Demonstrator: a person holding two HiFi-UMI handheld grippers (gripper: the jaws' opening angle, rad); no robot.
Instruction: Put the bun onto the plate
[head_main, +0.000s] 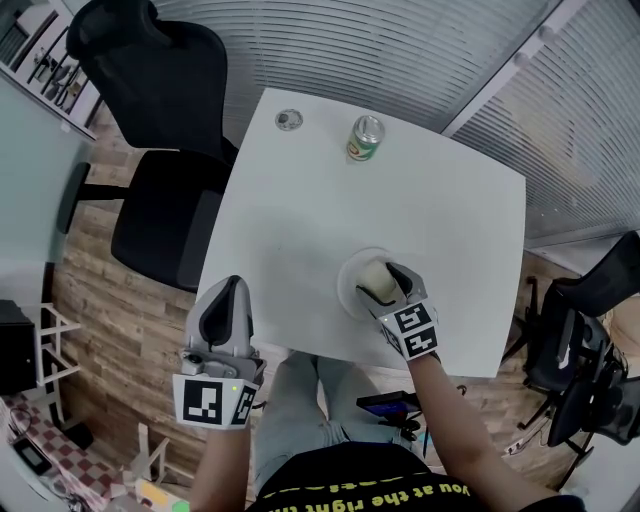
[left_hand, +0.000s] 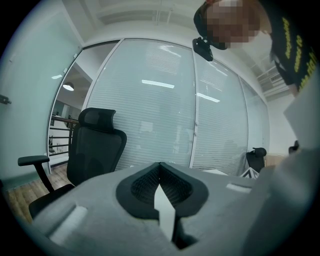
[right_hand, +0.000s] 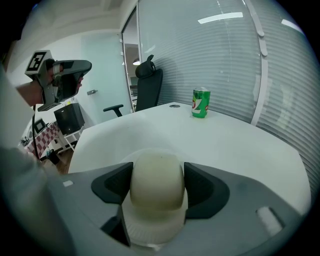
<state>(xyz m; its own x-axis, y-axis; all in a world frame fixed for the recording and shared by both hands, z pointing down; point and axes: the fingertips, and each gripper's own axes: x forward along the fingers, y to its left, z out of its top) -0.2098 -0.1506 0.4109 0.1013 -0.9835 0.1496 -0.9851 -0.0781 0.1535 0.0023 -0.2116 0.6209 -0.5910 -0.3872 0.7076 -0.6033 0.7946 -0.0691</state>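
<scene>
A pale round bun (head_main: 374, 276) is clamped between the jaws of my right gripper (head_main: 388, 286), right over the white plate (head_main: 349, 287) near the table's front edge. In the right gripper view the bun (right_hand: 157, 181) fills the gap between the dark pads, and the plate's ribbed rim (right_hand: 150, 231) shows just beneath it. Whether the bun touches the plate I cannot tell. My left gripper (head_main: 226, 318) hangs at the table's front left corner, shut and holding nothing. Its jaws (left_hand: 161, 170) point up at the glass wall.
A green soda can (head_main: 366, 137) (right_hand: 201, 102) stands at the far side of the white table (head_main: 300, 210), with a round cable grommet (head_main: 289, 120) to its left. A black office chair (head_main: 165, 200) (left_hand: 95, 145) is left of the table. More chairs (head_main: 590, 340) crowd the right.
</scene>
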